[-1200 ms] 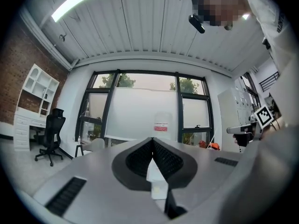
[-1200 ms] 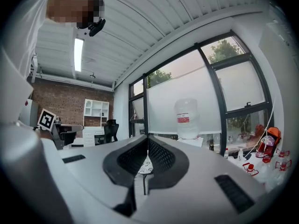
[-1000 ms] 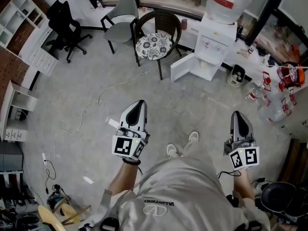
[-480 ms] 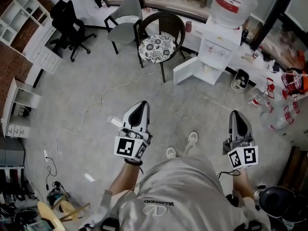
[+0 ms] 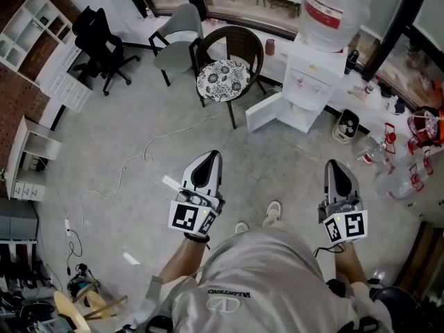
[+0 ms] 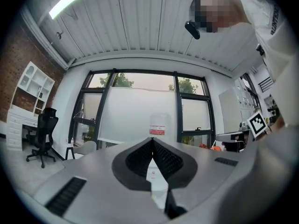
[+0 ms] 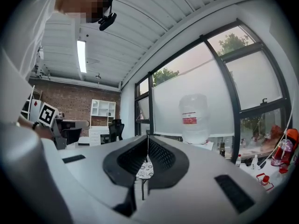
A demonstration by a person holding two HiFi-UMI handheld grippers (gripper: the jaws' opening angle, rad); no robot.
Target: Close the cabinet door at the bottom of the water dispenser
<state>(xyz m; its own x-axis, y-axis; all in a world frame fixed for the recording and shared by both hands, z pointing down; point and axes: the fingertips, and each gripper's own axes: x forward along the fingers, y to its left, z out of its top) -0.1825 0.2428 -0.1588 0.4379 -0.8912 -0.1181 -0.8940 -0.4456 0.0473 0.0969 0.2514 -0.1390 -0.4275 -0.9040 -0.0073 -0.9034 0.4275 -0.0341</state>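
The white water dispenser (image 5: 305, 85) with a big clear bottle (image 5: 333, 9) on top stands at the far wall. Its bottom cabinet door (image 5: 263, 112) hangs open, swung out to the left. My left gripper (image 5: 209, 156) and my right gripper (image 5: 336, 164) are held level over the floor, well short of the dispenser, both shut with nothing in them. In the left gripper view the bottle (image 6: 160, 127) shows straight beyond the left gripper (image 6: 152, 140), whose jaws meet. In the right gripper view the bottle (image 7: 194, 118) stands right of the shut right gripper (image 7: 148, 137).
A dark wicker chair with a patterned cushion (image 5: 223, 75) stands just left of the open door, a grey chair (image 5: 177, 37) beyond it. A white cable (image 5: 139, 155) trails over the floor. A small fan heater (image 5: 345, 125) and several bottles (image 5: 388, 168) sit right of the dispenser.
The person has stepped forward towards the dispenser, carrying both grippers along. The jaws of both stay shut, and the cabinet door has not moved.
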